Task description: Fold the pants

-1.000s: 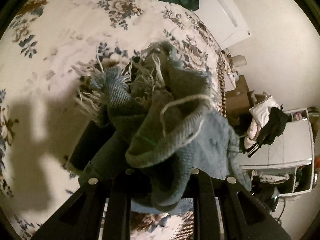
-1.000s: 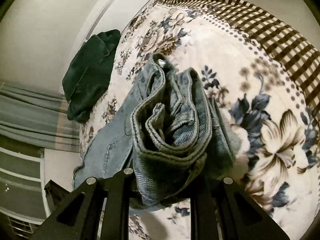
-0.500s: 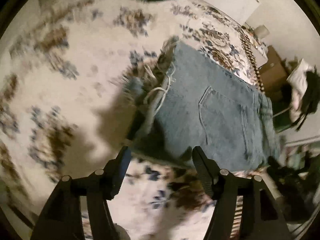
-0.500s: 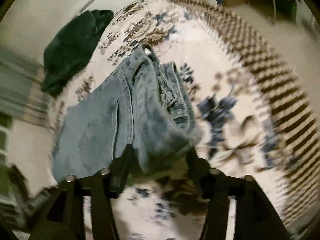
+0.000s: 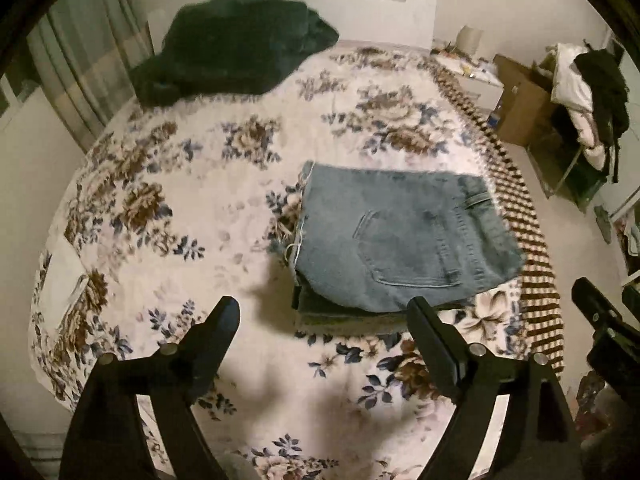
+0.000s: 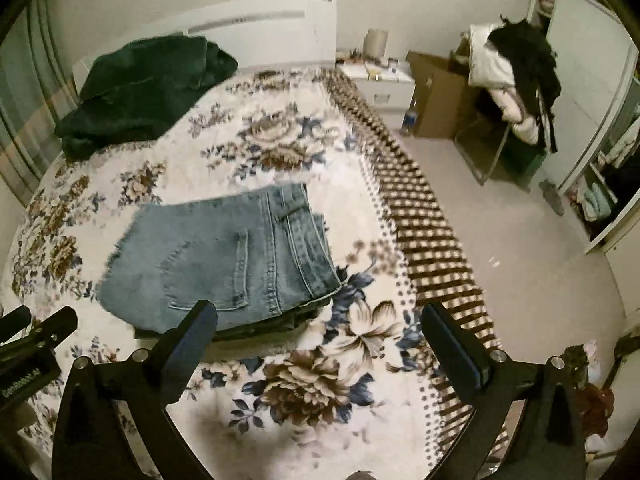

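Observation:
The blue denim pants (image 5: 396, 236) lie folded into a flat stack on the floral bedspread (image 5: 192, 208), back pocket up, frayed hem to the left. They also show in the right wrist view (image 6: 224, 260). My left gripper (image 5: 324, 312) is open and empty, held above and in front of the stack. My right gripper (image 6: 320, 316) is open and empty, hovering at the stack's near right corner. The right gripper's body shows at the right edge of the left wrist view (image 5: 600, 320); the left gripper shows at the left edge of the right wrist view (image 6: 32, 340).
A dark green garment (image 5: 236, 48) lies by the white headboard (image 6: 256, 28). A checkered bed border (image 6: 424, 220) runs along the right side. Beyond it are bare floor, a nightstand (image 6: 380, 88), a cardboard box (image 6: 436, 96) and a rack with clothes (image 6: 516, 72).
Both grippers let go of the bunched denim, opened and pulled back and up. The pants now lie folded flat on the bed.

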`<act>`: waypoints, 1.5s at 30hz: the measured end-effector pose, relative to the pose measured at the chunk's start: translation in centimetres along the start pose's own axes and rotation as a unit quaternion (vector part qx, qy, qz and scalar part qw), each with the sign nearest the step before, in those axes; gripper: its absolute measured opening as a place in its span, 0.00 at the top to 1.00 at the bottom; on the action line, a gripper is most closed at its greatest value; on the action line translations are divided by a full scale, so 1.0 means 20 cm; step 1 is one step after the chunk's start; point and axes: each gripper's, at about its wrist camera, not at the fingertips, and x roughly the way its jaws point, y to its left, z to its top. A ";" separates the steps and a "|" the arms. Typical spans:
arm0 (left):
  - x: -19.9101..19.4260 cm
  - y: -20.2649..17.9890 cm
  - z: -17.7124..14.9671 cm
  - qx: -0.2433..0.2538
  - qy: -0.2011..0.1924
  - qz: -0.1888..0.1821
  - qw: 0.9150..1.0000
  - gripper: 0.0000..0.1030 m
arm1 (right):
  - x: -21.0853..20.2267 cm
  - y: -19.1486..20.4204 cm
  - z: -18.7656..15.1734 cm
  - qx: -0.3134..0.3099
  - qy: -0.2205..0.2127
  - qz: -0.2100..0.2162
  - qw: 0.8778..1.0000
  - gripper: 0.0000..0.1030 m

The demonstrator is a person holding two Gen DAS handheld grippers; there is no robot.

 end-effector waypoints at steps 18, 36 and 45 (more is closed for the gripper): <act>-1.10 -0.06 -0.33 -0.001 -0.132 0.008 0.991 0.18 | -1.34 -0.23 -0.29 0.000 -0.112 0.040 0.993 0.00; -1.52 -0.10 -0.60 -0.025 -0.186 0.022 0.982 0.03 | -1.98 -0.46 -0.54 -0.014 -0.167 0.047 0.985 0.00; -1.54 -0.08 -0.62 -0.020 -0.177 0.025 0.984 0.03 | -1.96 -0.46 -0.48 -0.010 -0.154 0.043 0.987 0.00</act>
